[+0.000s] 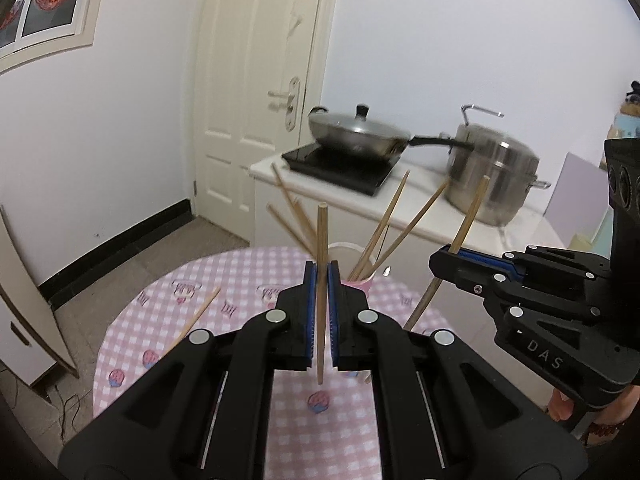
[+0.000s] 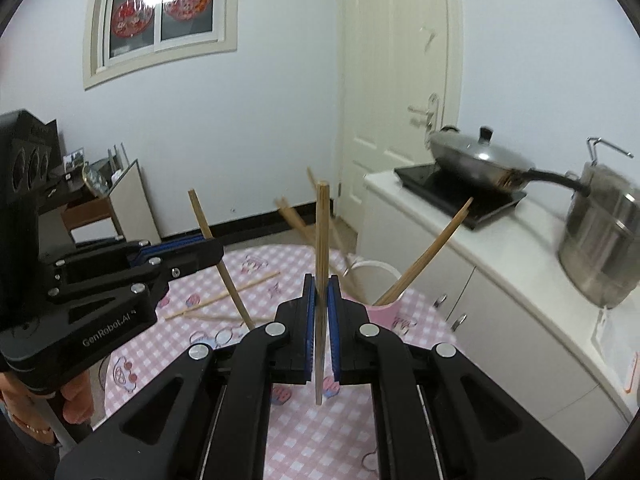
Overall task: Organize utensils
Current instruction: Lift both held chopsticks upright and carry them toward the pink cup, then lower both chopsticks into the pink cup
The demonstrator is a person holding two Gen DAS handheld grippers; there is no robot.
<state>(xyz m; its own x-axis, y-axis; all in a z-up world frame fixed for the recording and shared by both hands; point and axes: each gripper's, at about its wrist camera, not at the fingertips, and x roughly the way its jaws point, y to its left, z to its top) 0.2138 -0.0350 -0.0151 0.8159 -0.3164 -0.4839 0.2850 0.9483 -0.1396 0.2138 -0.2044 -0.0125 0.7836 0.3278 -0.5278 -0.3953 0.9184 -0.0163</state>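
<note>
My left gripper point(image 1: 322, 267) is shut on one wooden chopstick point(image 1: 322, 240) that stands upright between its blue pads. To its right, my right gripper point(image 1: 442, 261) grips another chopstick point(image 1: 470, 216), tilted. In the right wrist view, my right gripper point(image 2: 322, 280) pinches that chopstick point(image 2: 322, 224) upright, and my left gripper point(image 2: 212, 251) at the left holds its slanted chopstick point(image 2: 224, 276). A pink cup point(image 1: 366, 282) point(image 2: 384, 312) just beyond both grippers holds several chopsticks fanned outward. Loose chopsticks point(image 2: 228, 292) point(image 1: 196, 316) lie on the pink checked tablecloth point(image 1: 132, 344).
Behind the round table stands a white counter point(image 1: 416, 216) with a black induction cooker point(image 1: 336, 166), a lidded wok point(image 1: 360, 132) and a steel pot point(image 1: 492, 176). A white door point(image 1: 260, 80) is at the back. A hand point(image 2: 76, 400) grips the left tool's handle.
</note>
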